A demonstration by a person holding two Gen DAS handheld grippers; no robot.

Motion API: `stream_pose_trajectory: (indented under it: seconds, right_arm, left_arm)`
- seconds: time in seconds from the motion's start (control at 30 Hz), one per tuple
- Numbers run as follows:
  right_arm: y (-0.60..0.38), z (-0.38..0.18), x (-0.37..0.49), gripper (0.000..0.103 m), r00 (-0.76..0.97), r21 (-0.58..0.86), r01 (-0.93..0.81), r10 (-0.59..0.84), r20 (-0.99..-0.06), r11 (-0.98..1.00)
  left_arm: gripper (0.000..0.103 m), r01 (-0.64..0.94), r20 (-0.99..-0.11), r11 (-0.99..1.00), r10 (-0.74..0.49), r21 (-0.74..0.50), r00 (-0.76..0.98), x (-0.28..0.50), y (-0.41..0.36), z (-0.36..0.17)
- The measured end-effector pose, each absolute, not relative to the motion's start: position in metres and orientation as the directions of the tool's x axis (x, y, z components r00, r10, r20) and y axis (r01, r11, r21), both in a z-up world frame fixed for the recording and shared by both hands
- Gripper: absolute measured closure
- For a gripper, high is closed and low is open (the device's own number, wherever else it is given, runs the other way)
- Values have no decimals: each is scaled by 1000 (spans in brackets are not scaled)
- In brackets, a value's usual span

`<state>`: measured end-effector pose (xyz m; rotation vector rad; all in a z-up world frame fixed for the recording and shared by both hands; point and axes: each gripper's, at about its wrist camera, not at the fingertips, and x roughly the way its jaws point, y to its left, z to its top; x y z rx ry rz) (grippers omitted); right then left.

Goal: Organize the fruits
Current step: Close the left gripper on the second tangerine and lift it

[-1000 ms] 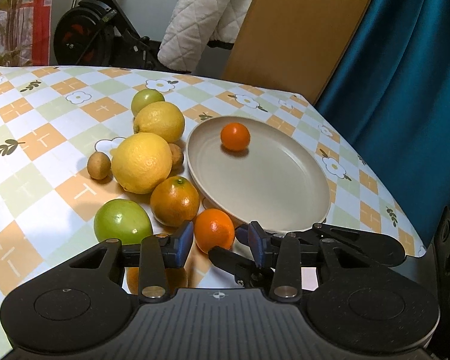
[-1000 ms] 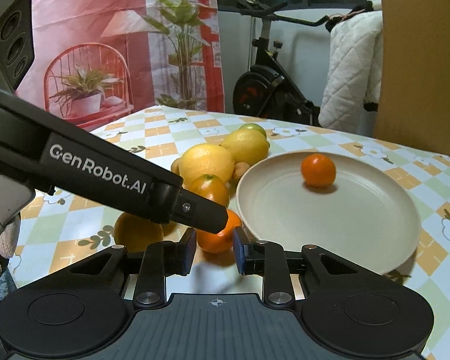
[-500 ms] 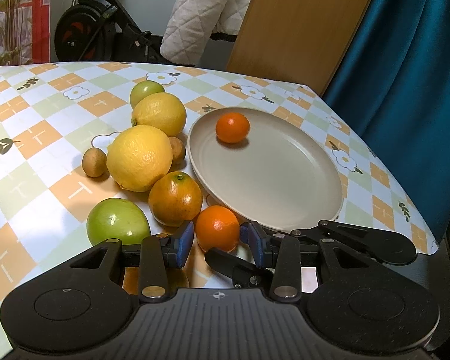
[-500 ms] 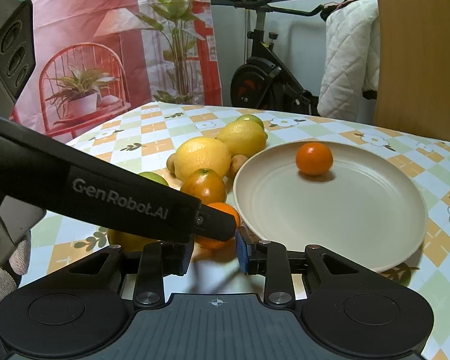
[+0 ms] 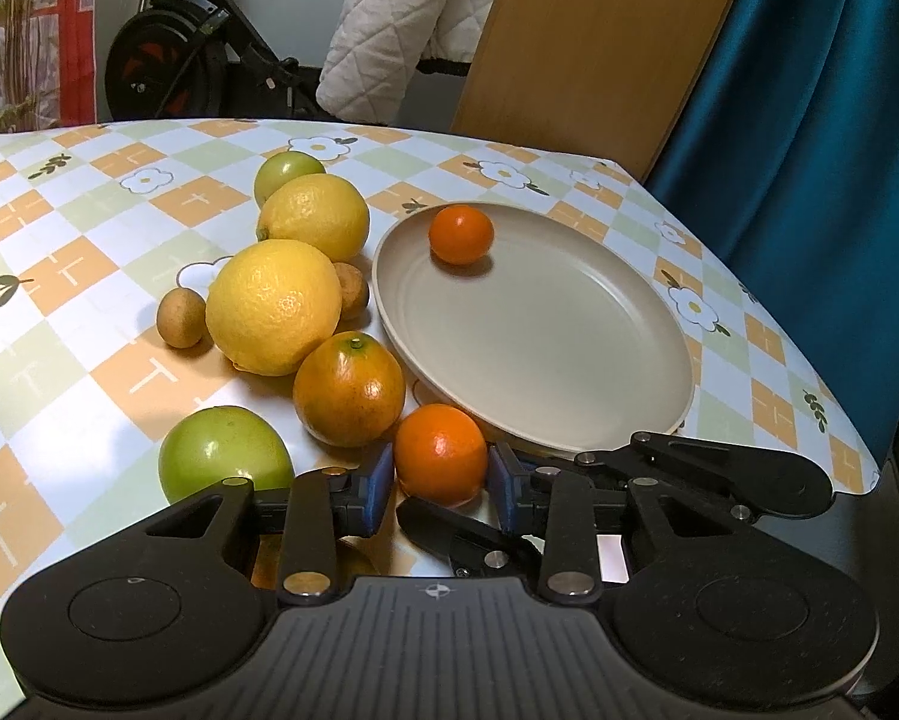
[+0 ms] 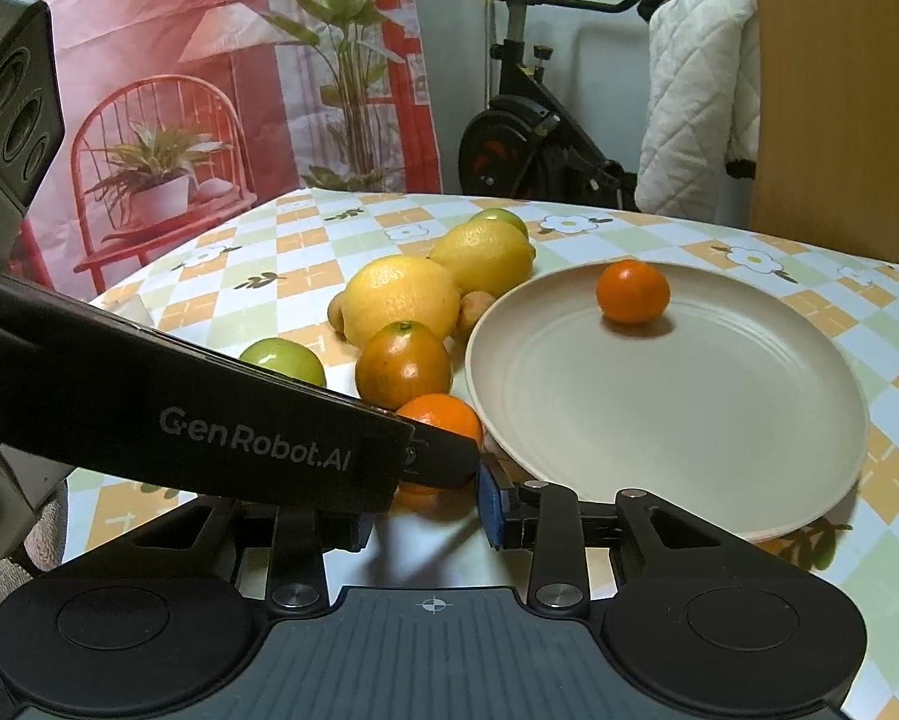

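checkered, flower-printed tablecloth (image 5: 89, 276) carries a cluster of fruit beside a beige plate (image 5: 569, 360) that holds one small orange (image 5: 460, 234). the step in hand looks like picking the near orange (image 5: 441, 455), which sits on the cloth just off the plate's near rim. the left gripper (image 5: 439, 486) has its jaws apart, one on either side of it, apparently not yet touching. next: close, lift, carry over the rim. the right gripper (image 6: 425, 507) also stands parted, just behind. the orange is near round, with no clear long axis.
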<state>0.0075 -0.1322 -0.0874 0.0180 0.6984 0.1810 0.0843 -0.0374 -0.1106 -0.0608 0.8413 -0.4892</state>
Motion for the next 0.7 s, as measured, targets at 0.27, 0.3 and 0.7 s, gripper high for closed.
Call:
stream_pose_trajectory:
  seconds: [0.27,0.3,0.7]
  right_arm:
    - [-132,-81,-1,72,779,70,-180,186,-599,981]
    - [-132,-80,-1,72,782,69,-181,186,-594,981]
    - [-135,-71,-7,72,810,76,-171,184,-557,982]
  left_arm:
    - [67,395,-685,892,-428,-218,589,76,-38,-100]
    - [67,396,-682,893,-427,-214,594,74,-38,-98]
    - [67,413,-667,894,-415,-173,619,69,-44,-85]
